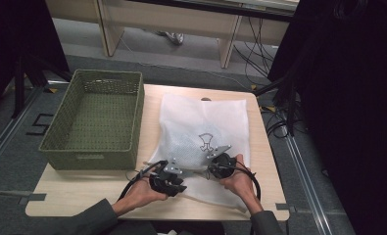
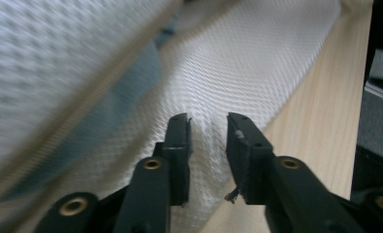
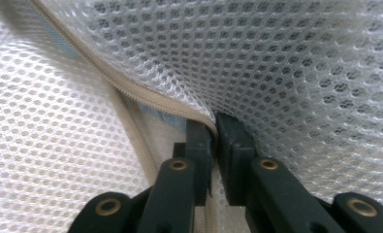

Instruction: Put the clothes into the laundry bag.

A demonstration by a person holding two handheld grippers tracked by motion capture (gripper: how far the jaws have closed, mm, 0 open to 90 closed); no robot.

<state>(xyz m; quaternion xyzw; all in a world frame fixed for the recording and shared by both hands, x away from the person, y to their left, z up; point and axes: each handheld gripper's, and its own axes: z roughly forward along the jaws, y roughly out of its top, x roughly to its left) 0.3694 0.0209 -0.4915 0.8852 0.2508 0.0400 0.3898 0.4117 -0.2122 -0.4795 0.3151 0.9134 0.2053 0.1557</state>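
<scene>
A white mesh bag [image 1: 205,122] with a dark printed emblem lies flat on the wooden table [image 1: 73,196]. My right gripper [image 1: 219,164] is at the bag's near edge. In the right gripper view it [image 3: 213,127] is shut on the beige zipper edge [image 3: 131,90], lifting the upper mesh layer [image 3: 300,63]. My left gripper [image 1: 174,182] sits just to its left, at the same edge. In the left gripper view its jaws [image 2: 208,127] stand apart over the mesh [image 2: 237,63], with nothing pinched between them. Something bluish [image 2: 131,82] shows under the blurred zipper line.
A green woven basket [image 1: 95,120] stands on the table's left side, beside the bag. Bare wood [image 2: 325,107] runs along the bag's right edge and the table's front. Dark curtains, cables and a stand surround the table on the floor.
</scene>
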